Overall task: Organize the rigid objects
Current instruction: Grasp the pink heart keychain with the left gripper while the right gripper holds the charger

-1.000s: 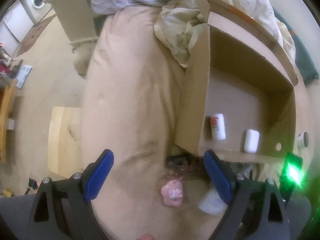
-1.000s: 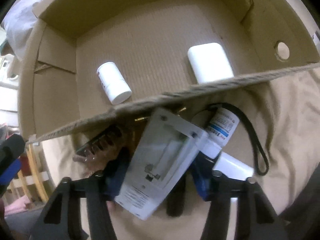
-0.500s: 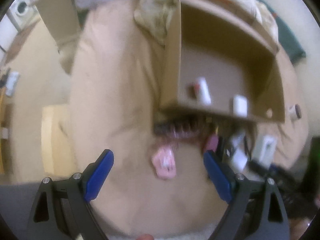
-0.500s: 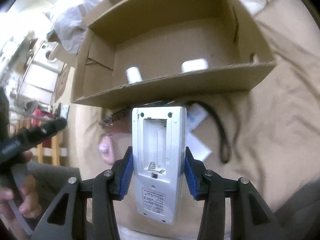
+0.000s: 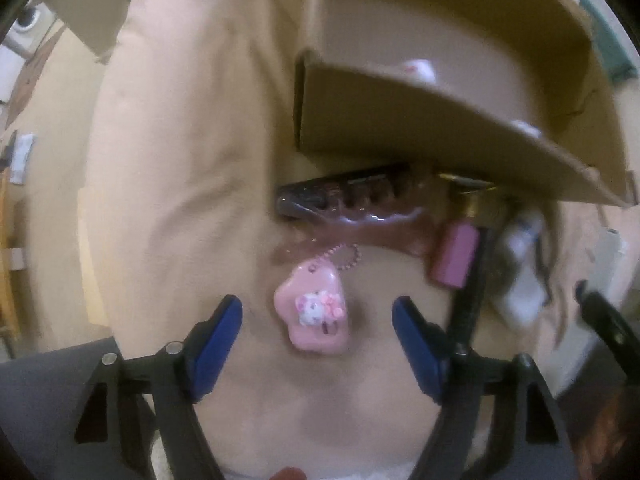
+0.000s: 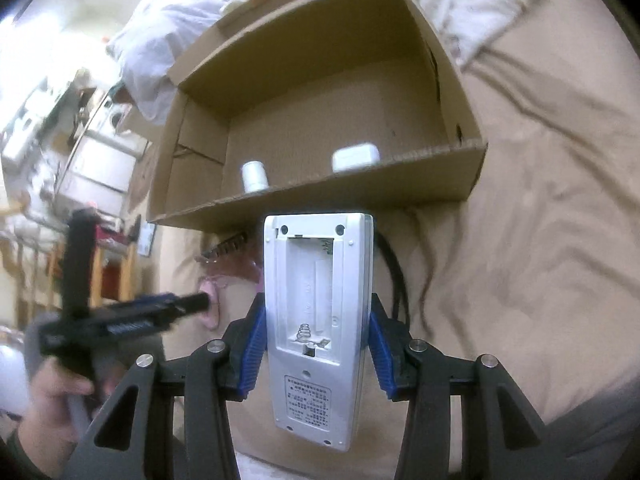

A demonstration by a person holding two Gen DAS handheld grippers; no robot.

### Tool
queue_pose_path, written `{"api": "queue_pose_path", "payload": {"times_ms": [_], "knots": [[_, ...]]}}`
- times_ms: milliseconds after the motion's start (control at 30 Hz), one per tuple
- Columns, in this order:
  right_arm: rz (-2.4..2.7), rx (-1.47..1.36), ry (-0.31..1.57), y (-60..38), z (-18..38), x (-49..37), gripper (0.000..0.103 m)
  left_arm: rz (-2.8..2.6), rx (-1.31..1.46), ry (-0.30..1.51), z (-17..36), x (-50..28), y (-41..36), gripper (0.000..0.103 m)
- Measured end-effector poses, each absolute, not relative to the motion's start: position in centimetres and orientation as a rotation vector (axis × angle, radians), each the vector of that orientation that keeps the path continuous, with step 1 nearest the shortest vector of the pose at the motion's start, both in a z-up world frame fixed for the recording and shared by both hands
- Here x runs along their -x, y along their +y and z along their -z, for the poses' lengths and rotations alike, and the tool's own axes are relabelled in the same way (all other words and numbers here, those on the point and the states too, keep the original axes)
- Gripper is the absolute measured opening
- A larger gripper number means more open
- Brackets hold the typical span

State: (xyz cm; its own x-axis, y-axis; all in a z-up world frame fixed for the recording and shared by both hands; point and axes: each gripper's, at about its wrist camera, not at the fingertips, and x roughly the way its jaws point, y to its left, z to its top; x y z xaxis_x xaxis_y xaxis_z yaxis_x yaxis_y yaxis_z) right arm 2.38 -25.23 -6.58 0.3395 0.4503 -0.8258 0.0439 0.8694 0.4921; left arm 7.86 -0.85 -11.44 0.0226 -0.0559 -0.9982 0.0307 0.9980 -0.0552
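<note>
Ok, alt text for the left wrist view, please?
The left gripper, jaws closing but still open, hovers over a pink charm lying on tan bedding. Beyond it, a dark hair clip and pink bottle lie against a cardboard box.

The left gripper (image 5: 318,330), its jaws just closing, straddles a pink charm (image 5: 312,312) without touching it.

Your bed (image 6: 540,208) carries a box (image 6: 440,182), a pink charm (image 5: 314,312), a clip (image 5: 344,196) and a cord (image 6: 394,268).
</note>
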Motion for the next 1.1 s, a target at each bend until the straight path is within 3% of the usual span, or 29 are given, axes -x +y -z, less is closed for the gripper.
{"api": "queue_pose_path", "payload": {"times_ms": [100, 167, 233, 700, 900, 1100], "knots": [[-0.276, -0.478, 1.219, -24.9, 7.0, -2.5, 0.049, 0.048, 0.025, 1.562, 12.2, -7.8, -0.9, 0.071], [-0.284, -0.466, 1.217, -24.6, 6.9, -2.6, 0.049, 0.041, 0.011, 1.56, 12.5, -7.8, -0.9, 0.05], [-0.285, -0.463, 1.22, -24.6, 7.0, -2.6, 0.049, 0.044, -0.012, 1.552, 12.5, -7.8, -1.0, 0.035], [-0.282, -0.472, 1.207, -24.8, 6.8, -2.3, 0.049, 0.052, -0.066, 1.465, 10.1, -5.0, -2.5, 0.035], [-0.333, -0.522, 1.19, -24.9, 6.4, -2.1, 0.049, 0.067, -0.066, 1.335, 6.1, -2.8, -3.1, 0.034], [-0.438, -0.565, 1.056, -25.6, 2.9, -1.2, 0.049, 0.108, -0.017, 1.204, 0.8, -2.0, -3.2, 0.034]]}}
